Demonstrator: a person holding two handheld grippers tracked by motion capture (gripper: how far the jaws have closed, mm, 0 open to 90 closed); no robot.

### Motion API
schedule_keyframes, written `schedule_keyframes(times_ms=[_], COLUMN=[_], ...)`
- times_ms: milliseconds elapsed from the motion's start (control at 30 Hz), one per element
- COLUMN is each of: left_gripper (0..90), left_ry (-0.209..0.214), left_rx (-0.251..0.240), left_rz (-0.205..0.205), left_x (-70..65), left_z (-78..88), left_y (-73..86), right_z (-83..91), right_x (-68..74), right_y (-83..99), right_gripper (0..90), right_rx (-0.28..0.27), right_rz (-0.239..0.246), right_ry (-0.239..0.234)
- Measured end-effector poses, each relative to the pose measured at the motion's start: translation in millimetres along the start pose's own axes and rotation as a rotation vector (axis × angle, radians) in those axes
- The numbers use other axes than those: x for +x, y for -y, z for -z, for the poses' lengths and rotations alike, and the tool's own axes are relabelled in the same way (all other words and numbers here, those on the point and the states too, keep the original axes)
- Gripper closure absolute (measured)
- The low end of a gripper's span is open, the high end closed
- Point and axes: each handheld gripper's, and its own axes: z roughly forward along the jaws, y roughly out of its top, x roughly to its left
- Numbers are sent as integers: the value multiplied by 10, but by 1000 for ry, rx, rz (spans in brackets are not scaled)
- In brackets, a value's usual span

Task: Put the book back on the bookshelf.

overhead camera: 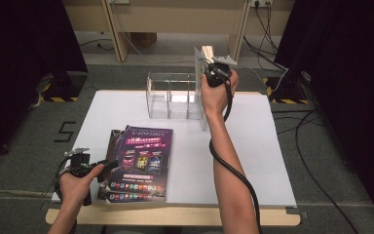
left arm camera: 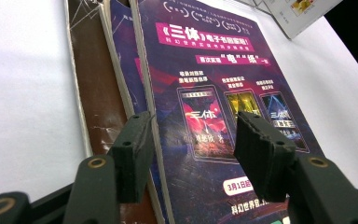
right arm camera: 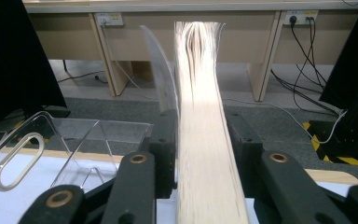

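Note:
A thick book [overhead camera: 203,52] stands upright on the white table [overhead camera: 253,161], against the right end of a clear acrylic holder [overhead camera: 170,95]. My right gripper [overhead camera: 208,74] grips it high up; in the right gripper view its pale page edge [right arm camera: 200,93] runs between the pads, which lie against both sides. A stack of three flat books [overhead camera: 141,161], the top one with a purple poster cover [left arm camera: 205,70], lies at the front left. My left gripper [overhead camera: 108,165] hovers low over the stack's near edge, its jaws open above the cover [left arm camera: 191,135].
The holder [right arm camera: 74,140] has several upright compartments, and its handle slot shows at the left of the right gripper view. Beyond the table's far edge are wooden desk legs [overhead camera: 119,34] and cables [overhead camera: 268,29] on the floor. Black curtains hang at both sides.

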Motion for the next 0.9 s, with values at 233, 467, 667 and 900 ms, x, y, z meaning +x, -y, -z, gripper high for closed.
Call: schedule_keyframes(times_ms=[233,467,667,900], left_gripper=[461,463,464,467], left_ry=[-3,-1,7,11], left_rx=[1,16,18,18], left_rz=[-4,-19,-28,-38], left_x=[-12,-43,-66,-87], left_z=[-13,-58,-96,-122], left_y=[-1,-5,-20,-38], right_z=[143,283,382,514], right_x=[-50,-11,-17,-46], right_y=[15,112,199,259], right_gripper=[647,650,643,634], right_rx=[-8,-11,-9,-18], right_rz=[-18,-12,-10,-2], right_ry=[1,-9,-8,-16])
